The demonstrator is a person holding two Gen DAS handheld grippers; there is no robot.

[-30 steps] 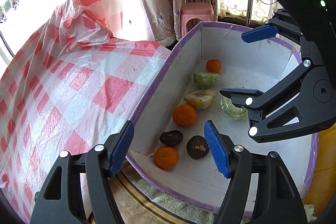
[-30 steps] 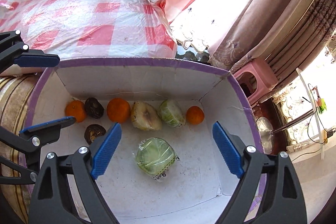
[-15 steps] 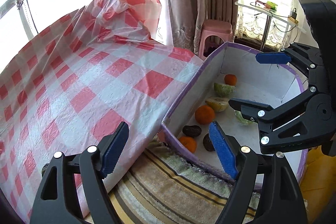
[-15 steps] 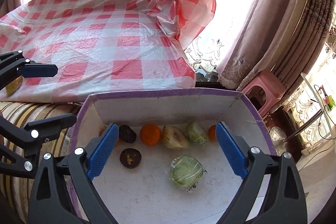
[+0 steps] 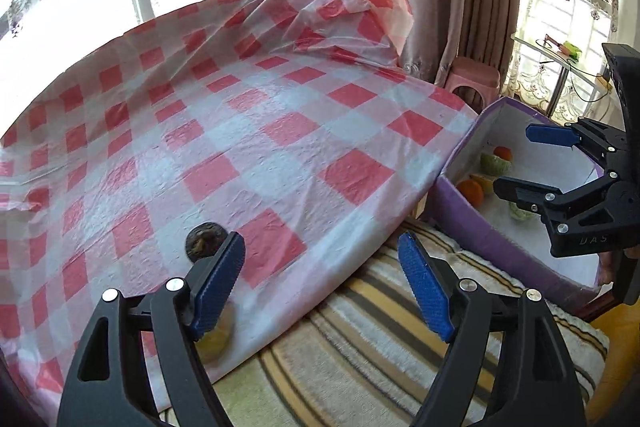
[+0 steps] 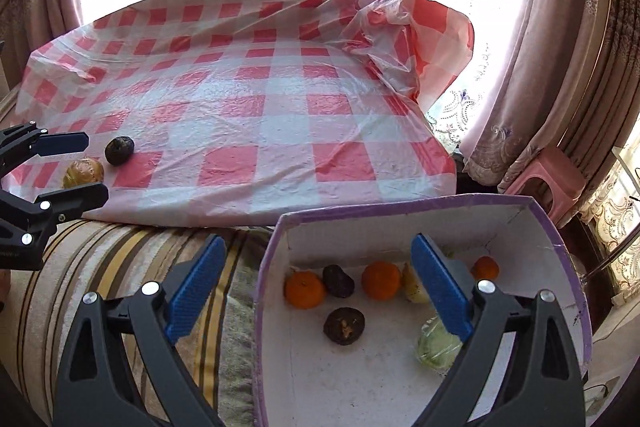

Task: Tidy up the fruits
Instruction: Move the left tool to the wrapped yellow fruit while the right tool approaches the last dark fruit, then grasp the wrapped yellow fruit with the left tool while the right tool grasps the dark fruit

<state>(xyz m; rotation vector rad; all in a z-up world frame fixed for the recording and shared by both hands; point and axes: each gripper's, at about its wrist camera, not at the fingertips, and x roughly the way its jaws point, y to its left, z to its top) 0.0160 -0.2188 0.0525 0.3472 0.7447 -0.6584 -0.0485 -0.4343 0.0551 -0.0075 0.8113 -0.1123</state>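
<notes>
A dark round fruit (image 5: 206, 239) (image 6: 119, 150) lies on the red-checked cloth (image 5: 280, 147), just beyond my left gripper's left finger. A yellowish-brown fruit (image 6: 83, 172) (image 5: 218, 339) sits beside it, partly hidden under that finger. My left gripper (image 5: 320, 259) (image 6: 92, 167) hangs open and empty over the cloth's near edge. The purple-rimmed white box (image 6: 400, 205) (image 5: 472, 211) holds oranges (image 6: 381, 279), two dark fruits (image 6: 344, 325), a pale cut fruit (image 6: 414, 285) and a wrapped green cabbage (image 6: 438, 345). Above the box's near left corner, my right gripper (image 6: 320, 251) (image 5: 516, 159) is open and empty.
A striped cushion (image 5: 360, 347) runs under the cloth's edge and the box. A pink stool (image 5: 476, 75) and curtains (image 6: 560, 67) stand behind the box, with a glass side table (image 5: 560, 55) at the far right. The cloth is bunched up at its back right corner (image 6: 400, 23).
Both grippers have drawn back from the box. The left one swung left over the checked cloth with its jaws a little wider, bringing the two loose fruits into view.
</notes>
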